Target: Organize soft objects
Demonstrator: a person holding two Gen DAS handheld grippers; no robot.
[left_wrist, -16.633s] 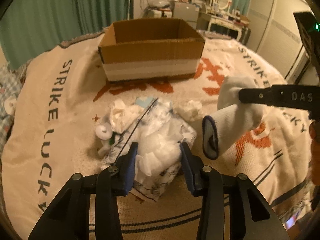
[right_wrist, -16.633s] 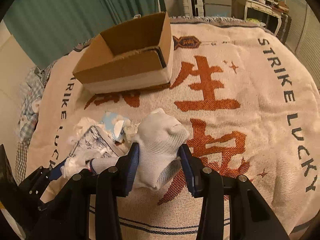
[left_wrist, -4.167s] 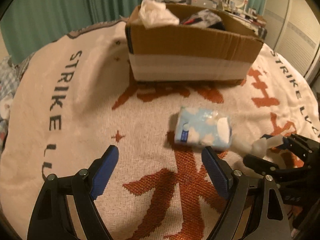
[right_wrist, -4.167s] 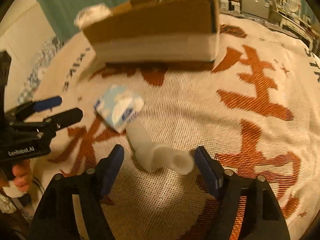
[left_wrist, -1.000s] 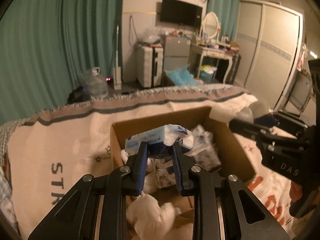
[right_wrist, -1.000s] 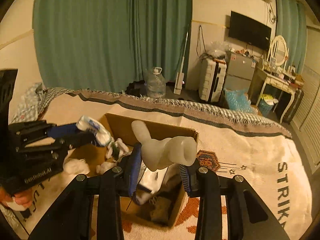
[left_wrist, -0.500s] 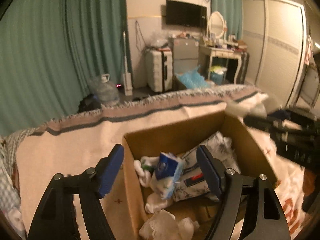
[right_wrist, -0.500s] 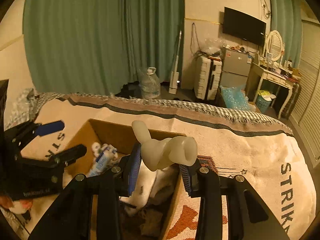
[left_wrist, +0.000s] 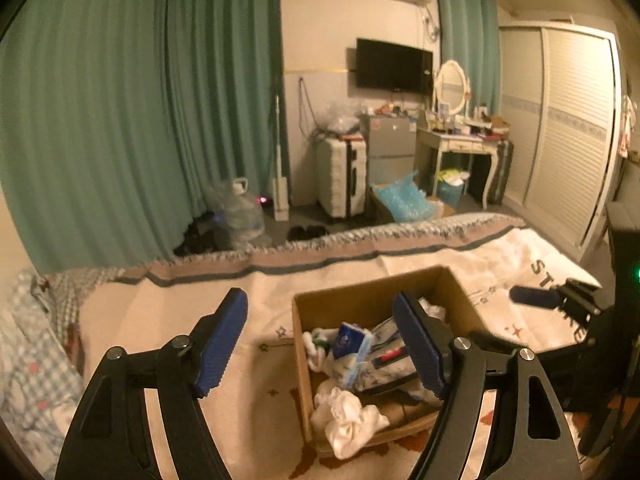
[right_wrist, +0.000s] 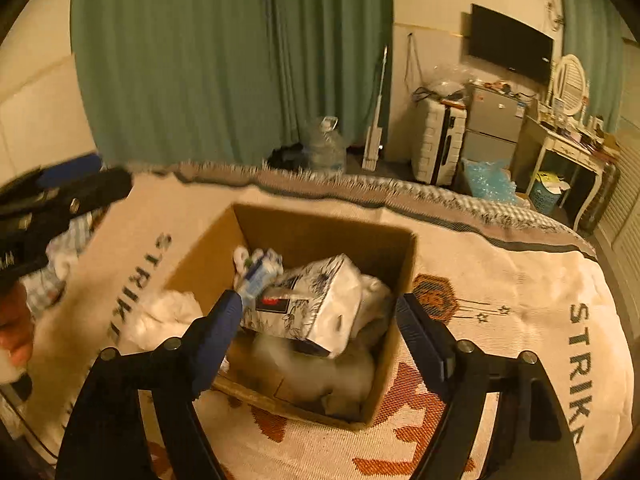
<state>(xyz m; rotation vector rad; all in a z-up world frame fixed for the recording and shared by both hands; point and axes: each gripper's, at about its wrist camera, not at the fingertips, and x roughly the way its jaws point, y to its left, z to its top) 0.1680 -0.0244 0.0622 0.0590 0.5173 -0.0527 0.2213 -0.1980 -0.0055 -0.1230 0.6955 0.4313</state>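
Both the left gripper [left_wrist: 320, 344] and right gripper [right_wrist: 320, 336] hang spread and empty over a box [right_wrist: 400, 336] on a blanket [right_wrist: 520, 280], holding tissue packs [right_wrist: 316, 312] and what may be socks [left_wrist: 348, 420].

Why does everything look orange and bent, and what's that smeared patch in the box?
Both views: warm dim room light tints everything; fisheye lenses bow the edges. Right wrist view: a pale motion-blurred smear sits low in the cardboard box, and the left gripper is blurred too.
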